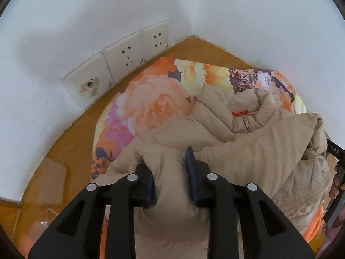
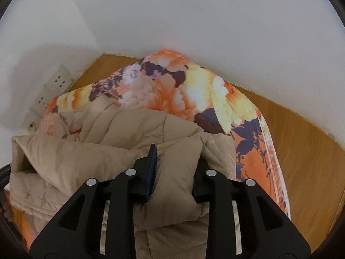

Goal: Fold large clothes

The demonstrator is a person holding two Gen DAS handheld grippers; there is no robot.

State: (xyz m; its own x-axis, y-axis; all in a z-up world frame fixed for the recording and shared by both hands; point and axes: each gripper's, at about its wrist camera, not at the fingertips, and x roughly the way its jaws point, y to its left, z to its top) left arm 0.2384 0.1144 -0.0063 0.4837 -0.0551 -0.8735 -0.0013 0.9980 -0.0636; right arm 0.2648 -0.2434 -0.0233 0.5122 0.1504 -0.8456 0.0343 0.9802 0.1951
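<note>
Only one legible marking: white capitals "DAS" on the black bar at the right edge of the left wrist view, just right of the beige padded jacket; possibly part of a longer word cut off by the frame edge. Small red orange tag inside the jacket's collar, too small to read. Nothing readable on the wall sockets, beyond the jacket. Nothing legible in the right wrist view.
</note>
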